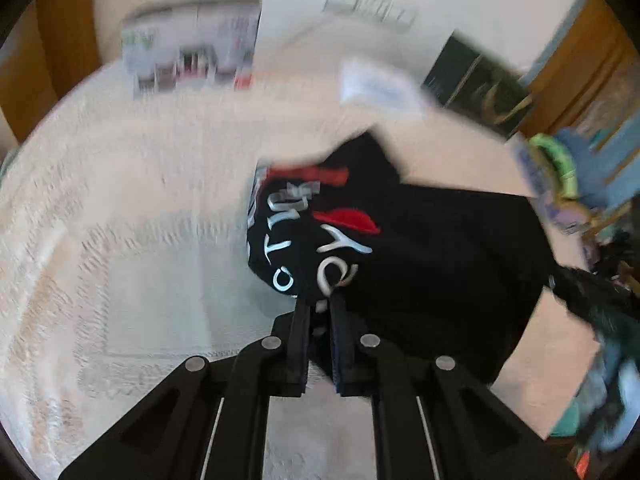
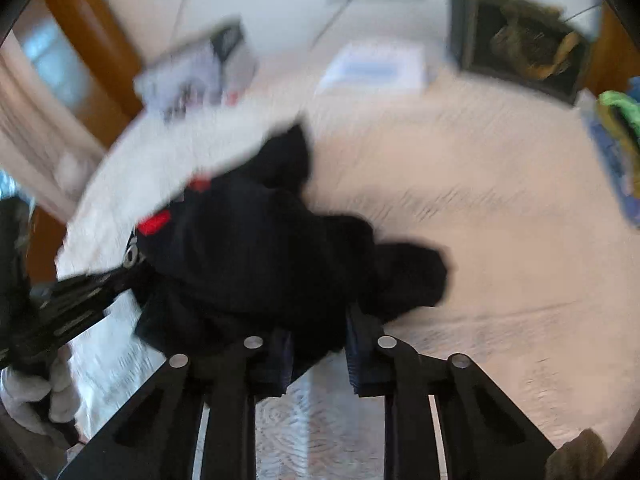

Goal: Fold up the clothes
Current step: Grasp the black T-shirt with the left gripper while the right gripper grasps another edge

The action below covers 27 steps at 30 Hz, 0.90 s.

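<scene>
Pinching a fold of the black T-shirt (image 1: 432, 264) with my left gripper (image 1: 320, 300), I am seeing its jaws nearly together on the cloth, right at the white lettering (image 1: 336, 264) and just below the red print (image 1: 346, 220). Beyond and to the right of those fingertips the shirt is hanging bunched over the cream bedspread (image 1: 120, 208). My right gripper (image 2: 320, 320) is clamping the same black T-shirt (image 2: 256, 248) too, its jaws narrow with dark cloth filling the gap between the pads. From there the garment is spreading up and to the left, where the left gripper (image 2: 76, 304) is showing, blurred. Far ahead of both grippers, a dark framed picture (image 2: 520, 40) and a white box (image 2: 376, 66) are sitting at the far edge.
</scene>
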### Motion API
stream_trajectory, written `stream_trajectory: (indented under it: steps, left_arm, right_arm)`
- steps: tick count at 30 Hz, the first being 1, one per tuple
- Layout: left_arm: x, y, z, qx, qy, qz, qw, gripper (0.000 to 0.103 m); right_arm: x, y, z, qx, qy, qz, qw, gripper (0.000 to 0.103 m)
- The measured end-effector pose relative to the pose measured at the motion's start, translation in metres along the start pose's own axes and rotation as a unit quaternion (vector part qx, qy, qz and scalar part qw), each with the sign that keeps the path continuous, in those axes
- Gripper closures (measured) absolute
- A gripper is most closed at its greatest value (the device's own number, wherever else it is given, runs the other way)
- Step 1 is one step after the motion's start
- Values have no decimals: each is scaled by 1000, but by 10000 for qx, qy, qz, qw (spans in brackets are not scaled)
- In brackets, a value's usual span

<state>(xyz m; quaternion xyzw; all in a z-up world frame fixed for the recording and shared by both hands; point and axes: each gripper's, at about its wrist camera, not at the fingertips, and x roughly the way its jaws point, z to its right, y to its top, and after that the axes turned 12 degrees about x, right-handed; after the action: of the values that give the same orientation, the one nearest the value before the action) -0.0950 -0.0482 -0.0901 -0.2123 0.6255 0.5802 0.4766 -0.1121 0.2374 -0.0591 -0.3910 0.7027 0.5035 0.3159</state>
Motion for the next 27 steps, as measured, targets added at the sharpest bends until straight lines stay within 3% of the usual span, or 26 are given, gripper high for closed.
stream_trajectory:
  steps: [2,4,6,9,10,11,13,14,15,17,20,26,27]
  left_arm:
    - [-24,2,6,105,79,234,9996,96]
    - [-38,2,8,66,-59,354,9993,84]
    - [-38,0,12,68,-110,342,9993,56]
    - [-15,-2,15,73,-162,129,9998,52]
    - [-6,-2,14,20,-211,58,9998,52]
    - [3,-1,13,-39,-250,-5,9997,52]
    - [15,3,12,-124,-226,-71,9996,52]
    - [25,7,9,-148,-172,-122,9997,52]
    - [34,13,9,-146,-94,-188,9997,52]
    - [52,20,3,-195,112,-423,9989,52]
    - [75,22,-3,-276,39,-615,9977,52]
    - [98,17,1,-481,-10,-676,9966,53]
    - [98,16,2,-502,-48,-691,9963,55]
  right_arm:
    - [-33,13,16,169,-170,444,9987,90]
    - [-70,23,38,375,-441,918,9941,95]
    - [-103,27,69,648,-790,1219,9873,95]
    - [-122,21,107,886,-1218,1157,9818,92]
    - [-119,16,113,906,-1141,995,9843,90]
    - [-115,10,118,933,-999,828,9871,84]
    - [-103,-2,121,926,-723,515,9917,40]
    - [-95,-8,118,870,-595,379,9937,8]
    - [-86,-14,115,812,-466,242,9953,3]
    - [-66,-22,103,710,-223,24,9972,4]
    - [-27,-24,88,525,-30,-333,9981,3]
    - [51,-32,68,125,60,-786,9968,0]
    - [59,-32,64,121,99,-884,9960,6]
